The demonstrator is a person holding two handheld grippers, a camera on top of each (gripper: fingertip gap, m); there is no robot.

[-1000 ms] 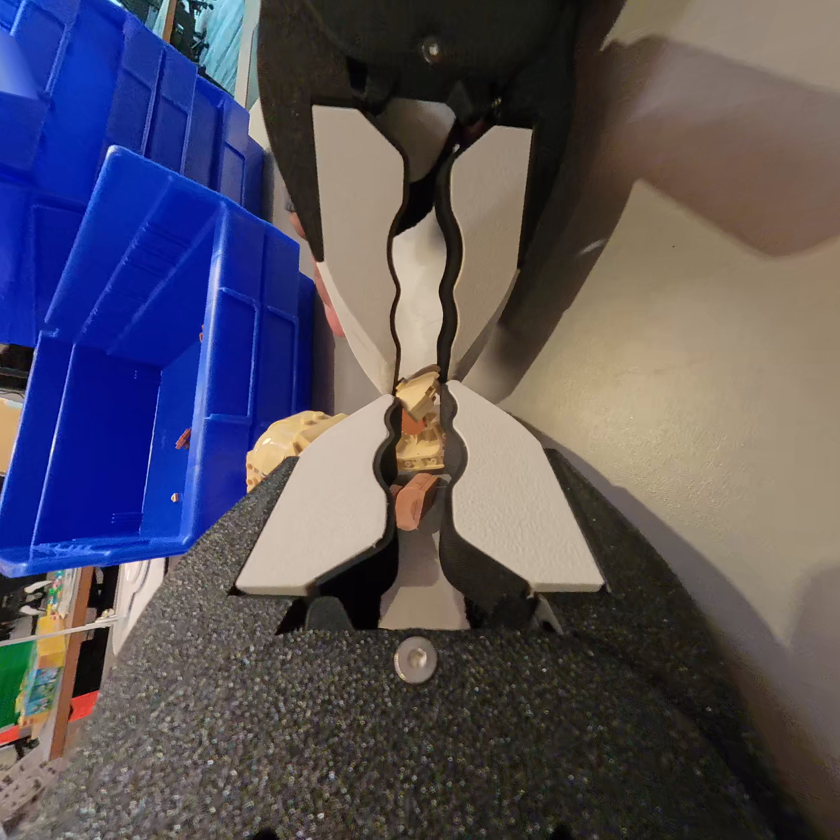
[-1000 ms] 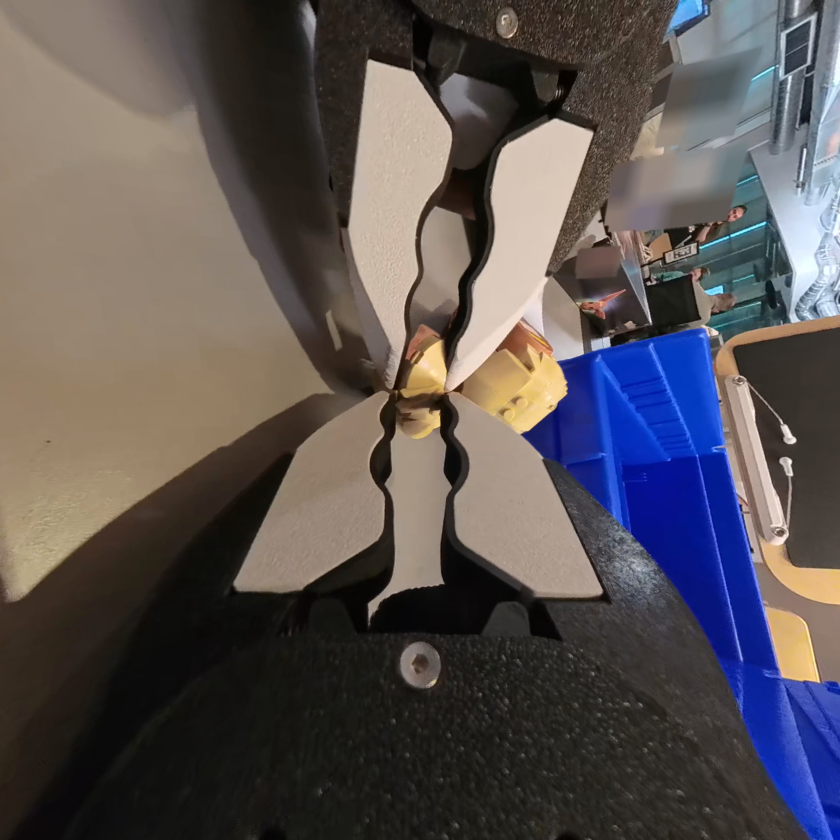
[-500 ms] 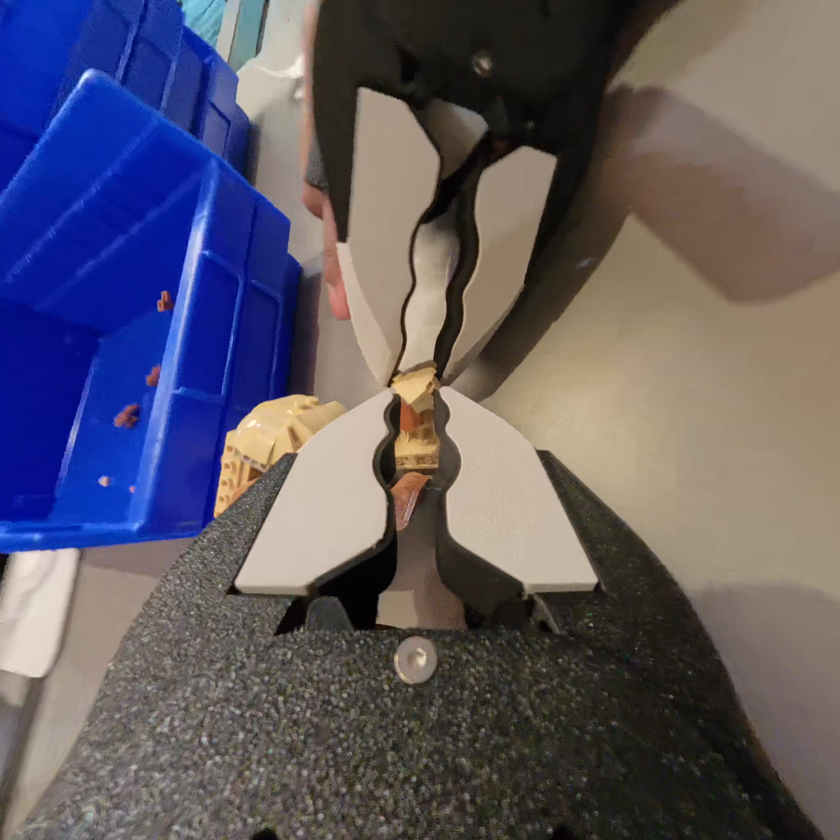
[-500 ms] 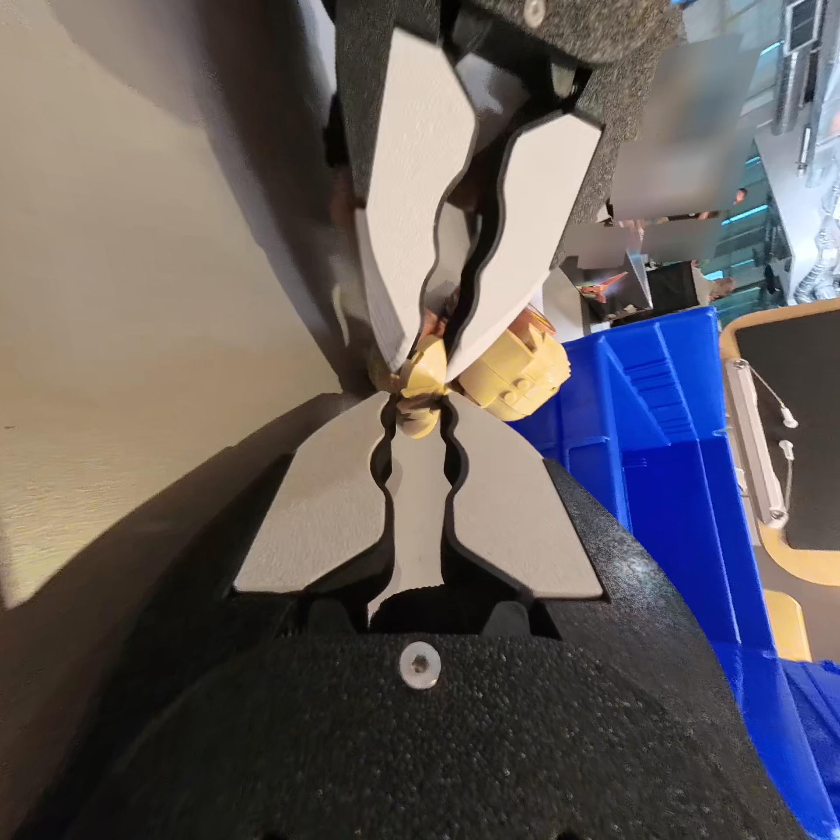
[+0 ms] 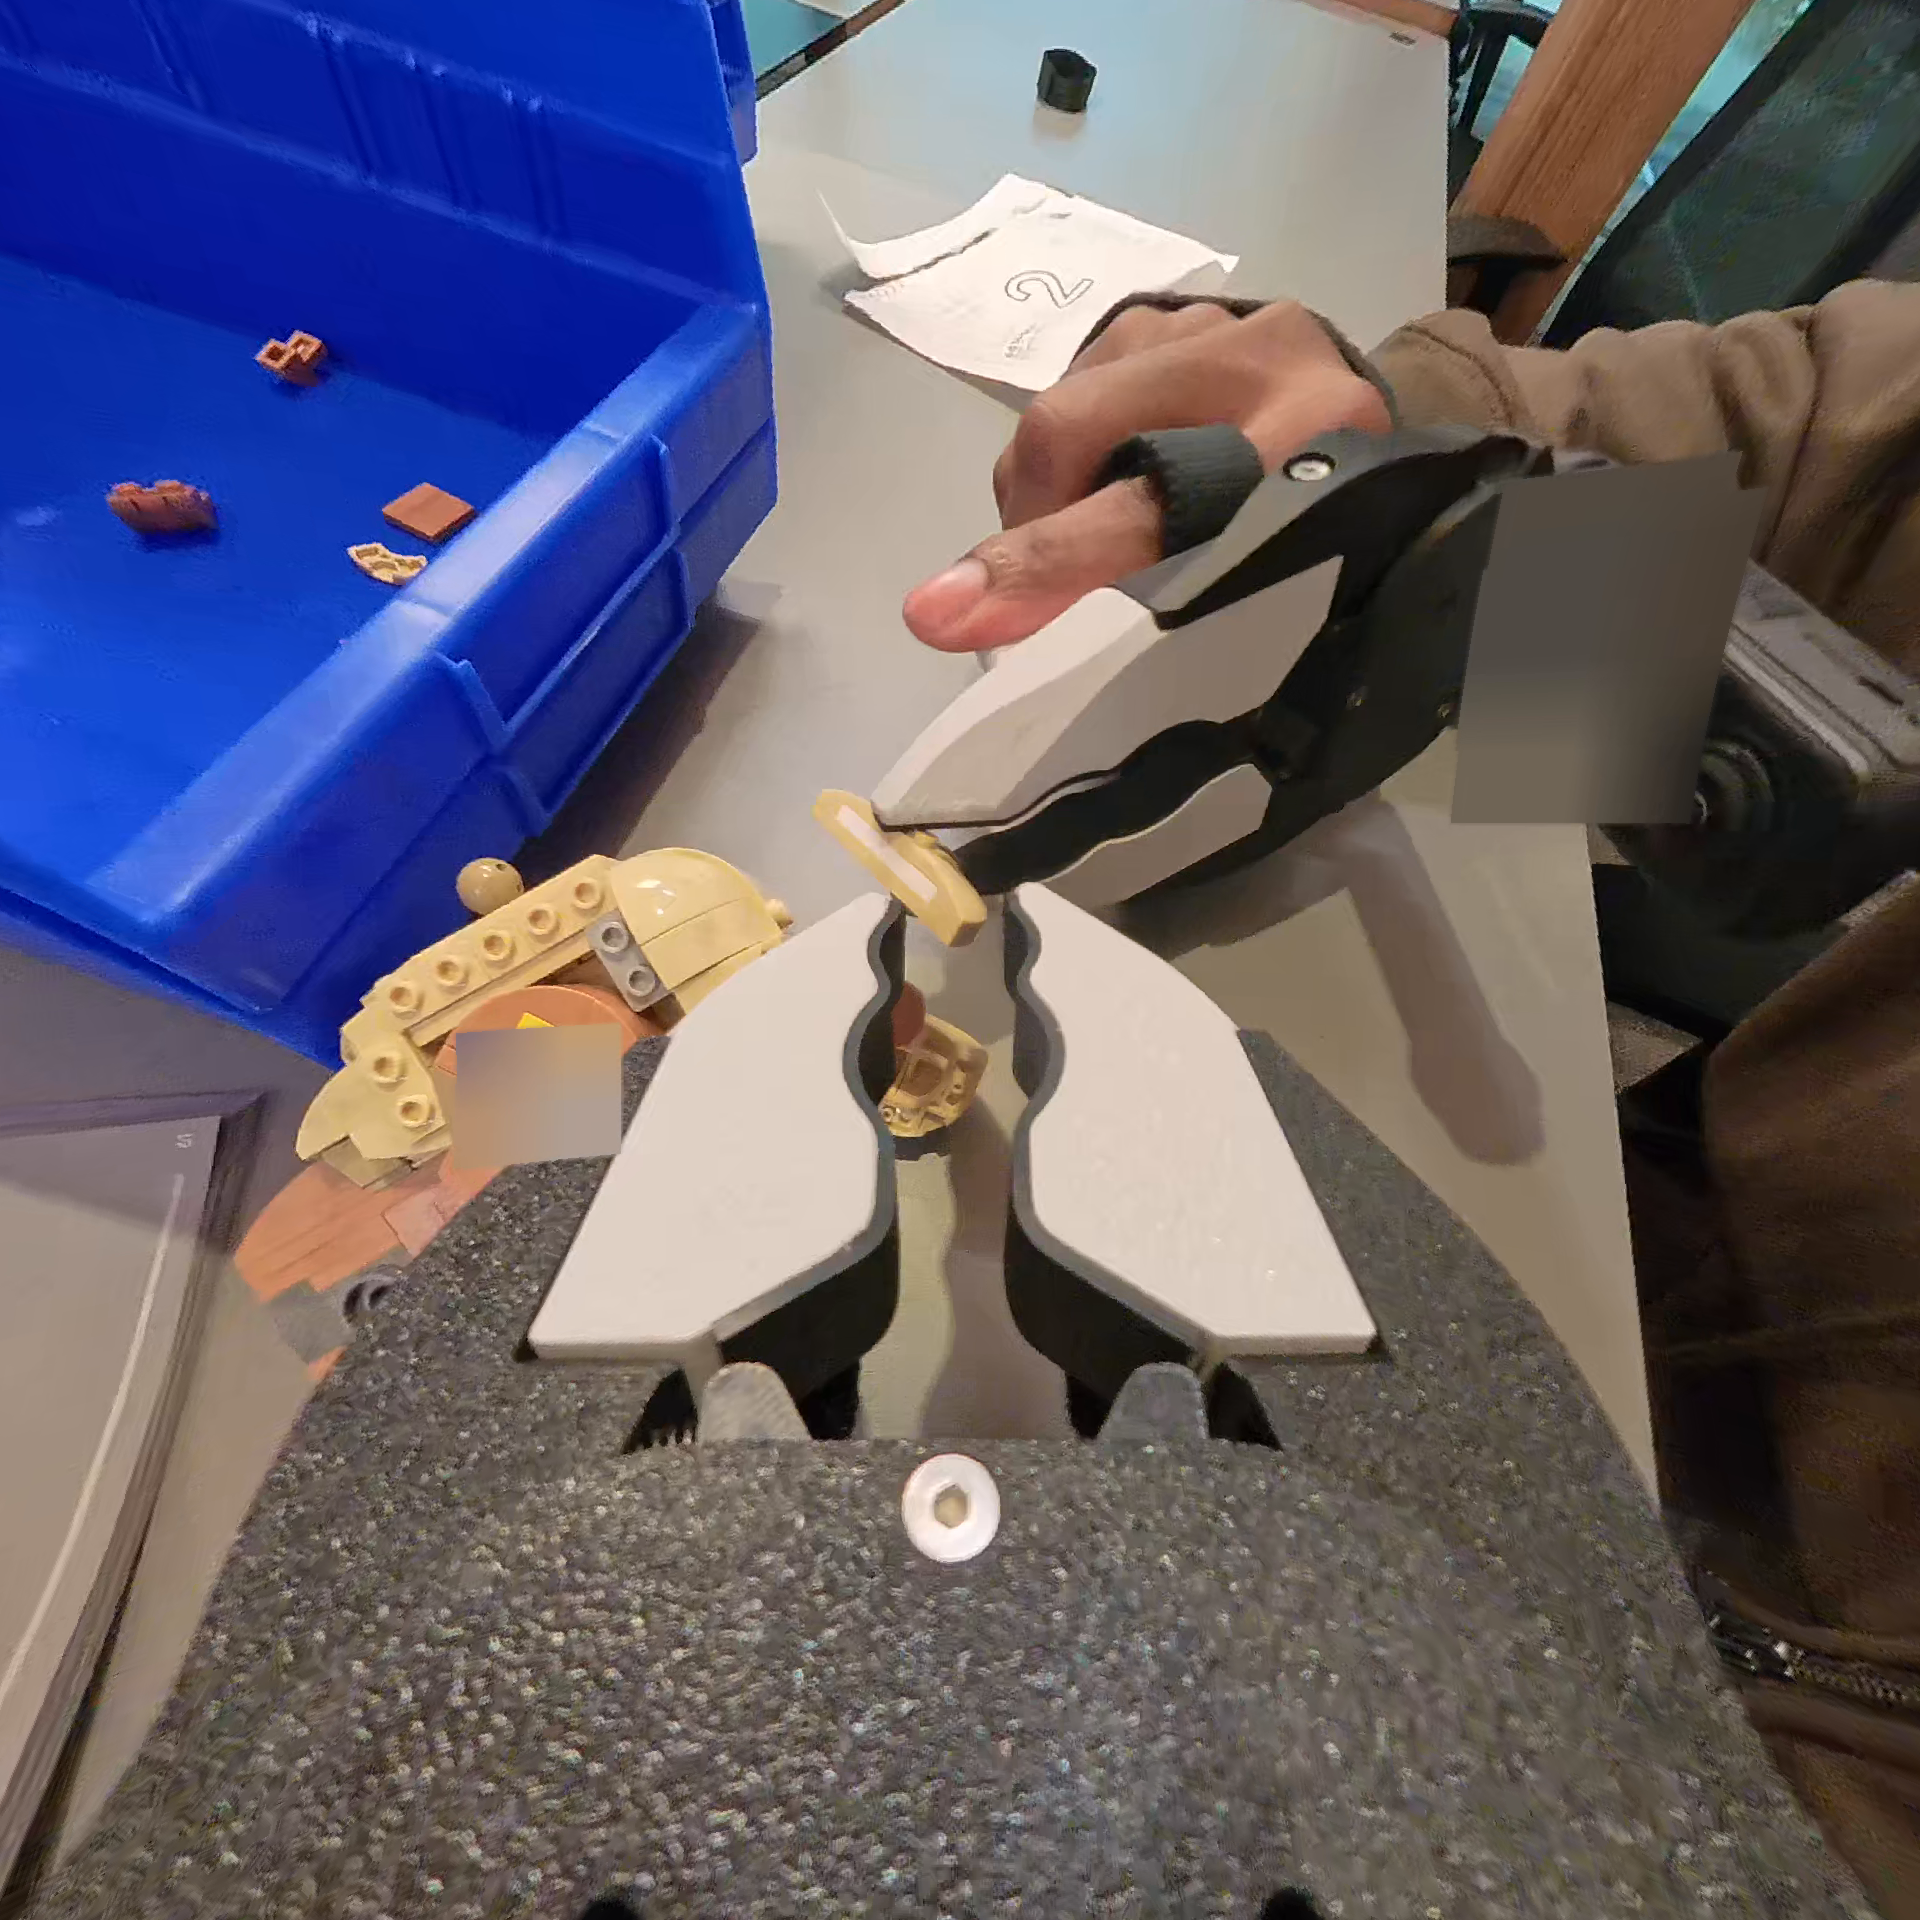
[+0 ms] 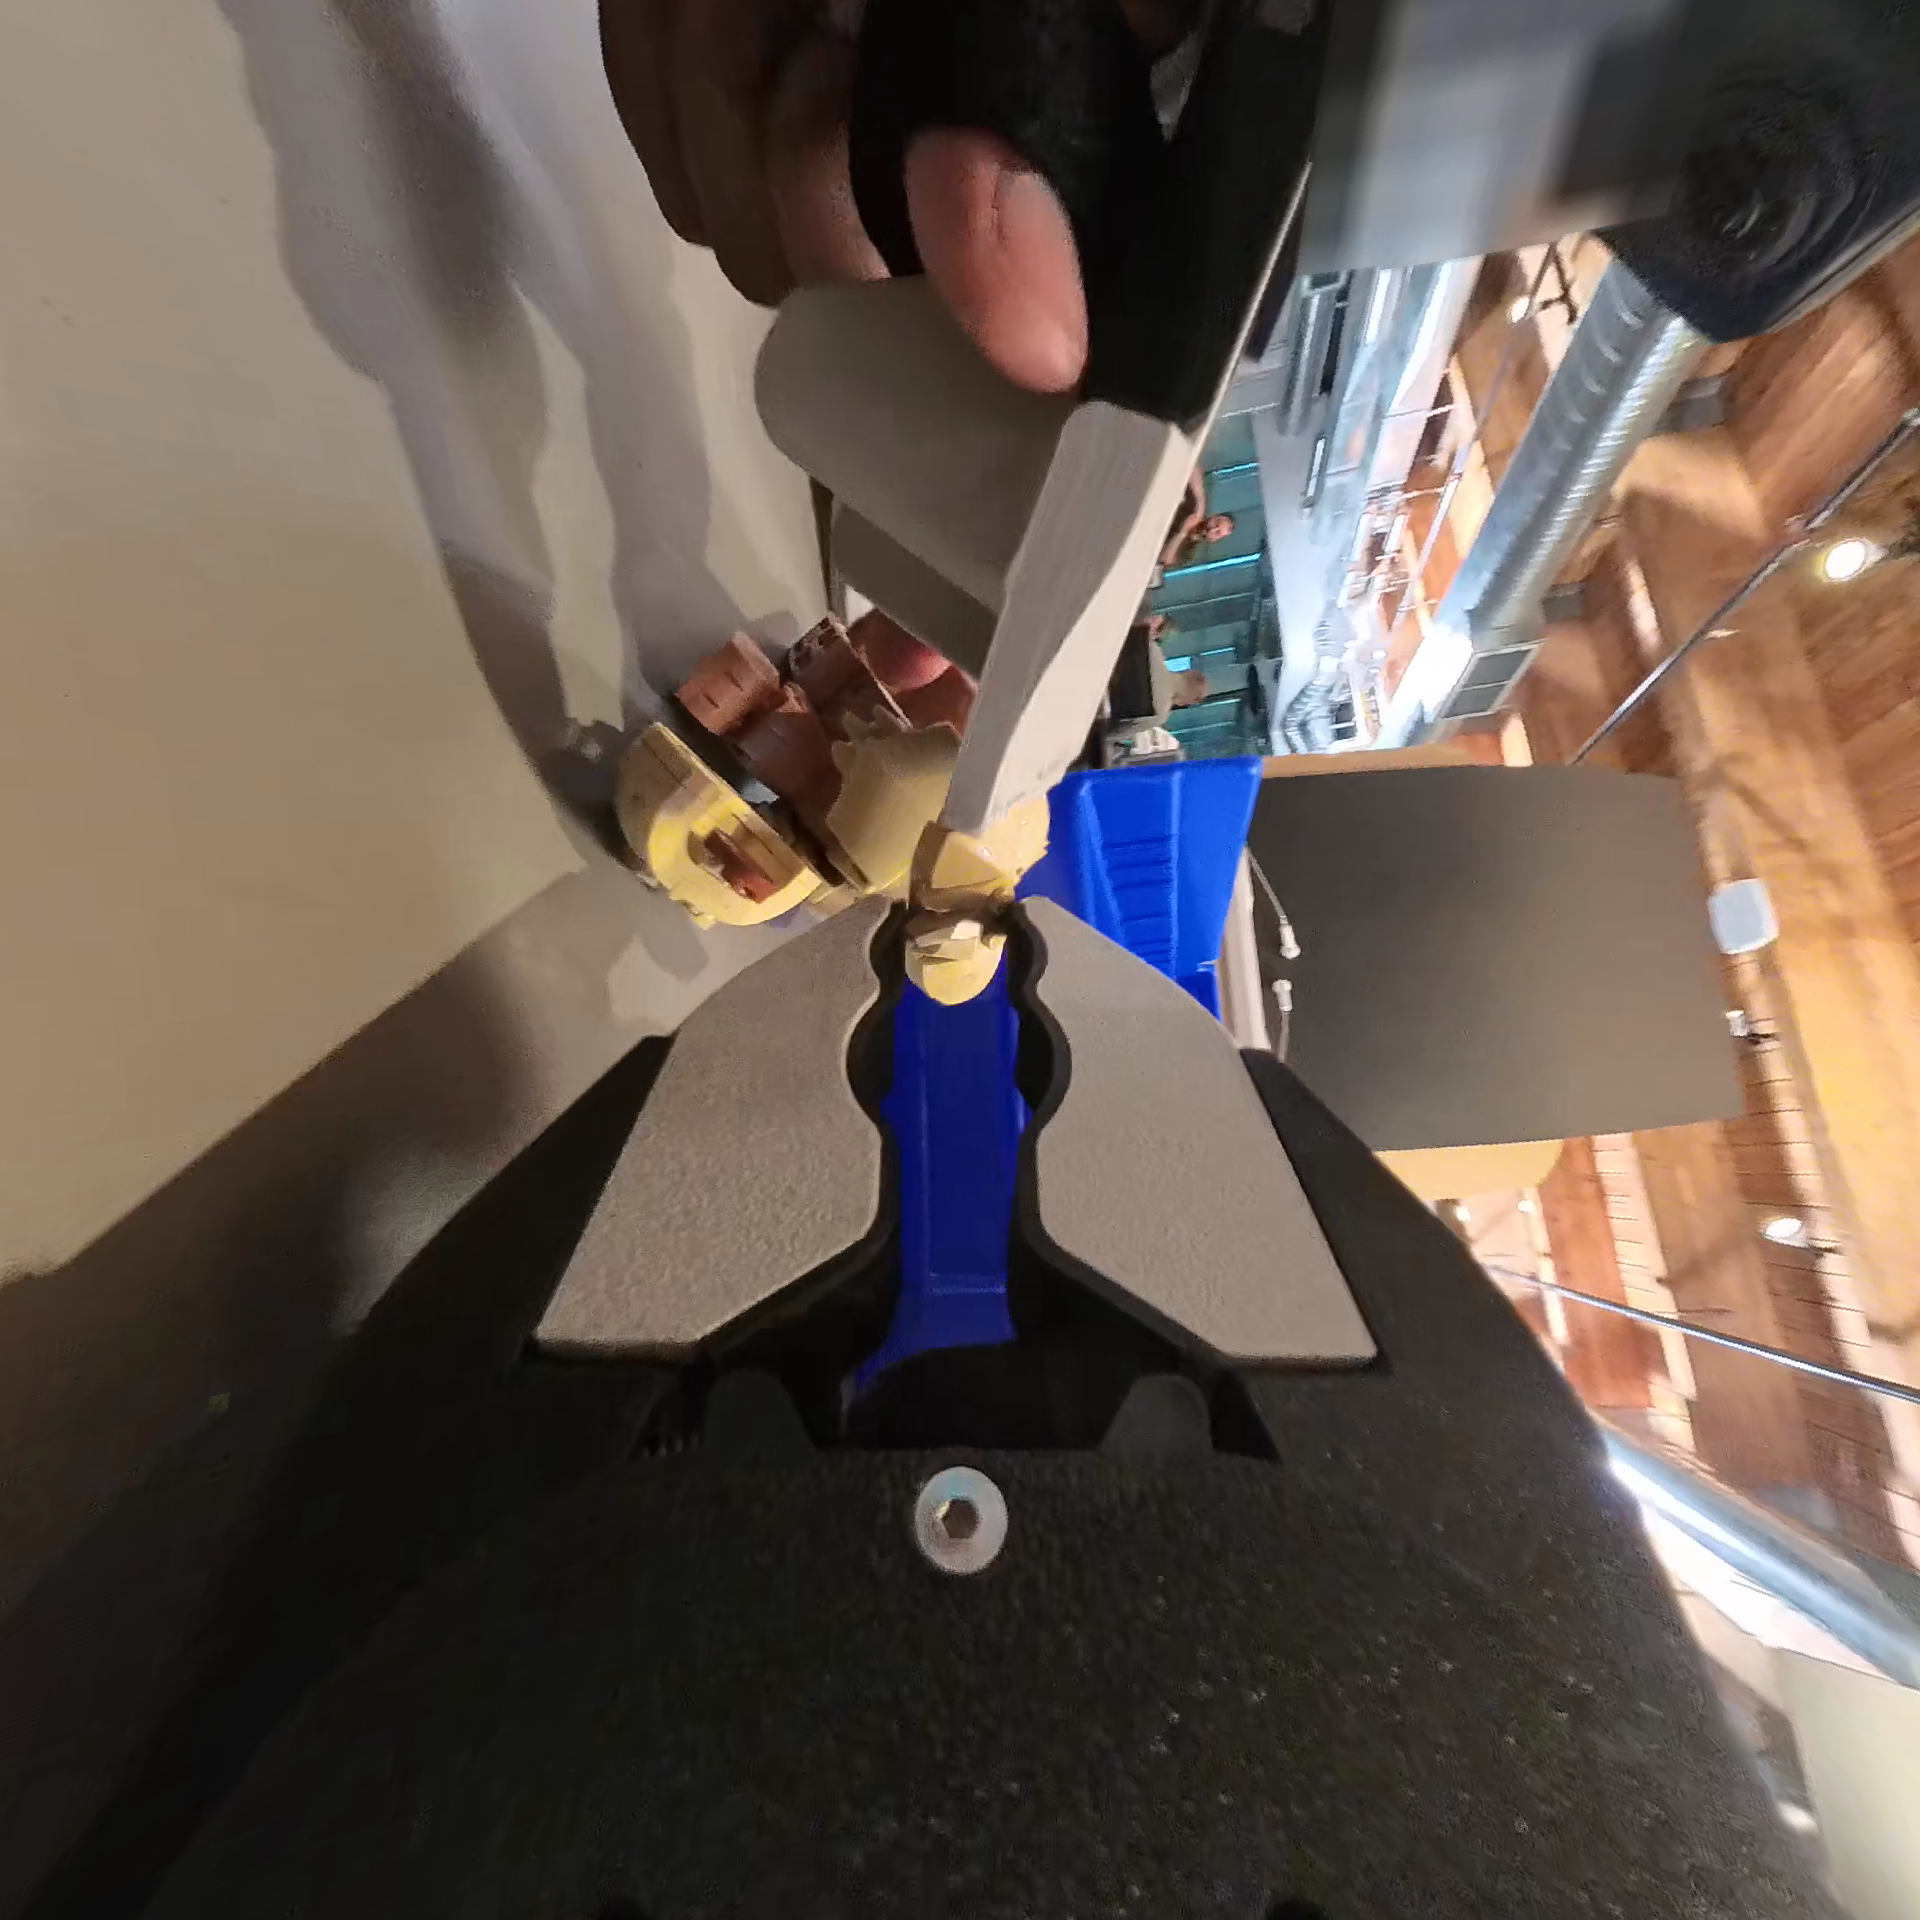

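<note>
1. Since the earlier frames, the two tools have swung out of their tip-to-tip line. The right tool (image 5: 920, 847) now comes in from the right side of the left wrist view, and the blue bin (image 5: 582, 623) is seen from above.
2. The right tool pinches a flat tan bar (image 5: 883, 852) between its upper and lower fingers, which close on it about its middle. A hand (image 5: 1164, 416) works that tool, with one finger lying along the top.
3. The bar's long axis runs from upper left to lower right, crosswise to the fingers that hold it. Its lower end dips just into the mouth of the left tool (image 5: 948, 902) without clearly touching either fingertip.
4. The left tool stands spread. Deeper between its fingers sits a small tan and brown part (image 5: 930, 1081), close against the left finger (bare tabletop shows between it and the right finger), so it is not gripped.
5. The brick model (image 5: 540, 956), tan over brown, lies on the tabletop (image 5: 914, 499) to the left of the left tool. It is just beside that tool's left finger and near the bin's front wall, so the left tool is the nearer of the two.
6. A few loose bricks (image 5: 161, 504) lie on the bin's floor, and a sheet of paper (image 5: 1029, 270) lies farther back.
</note>
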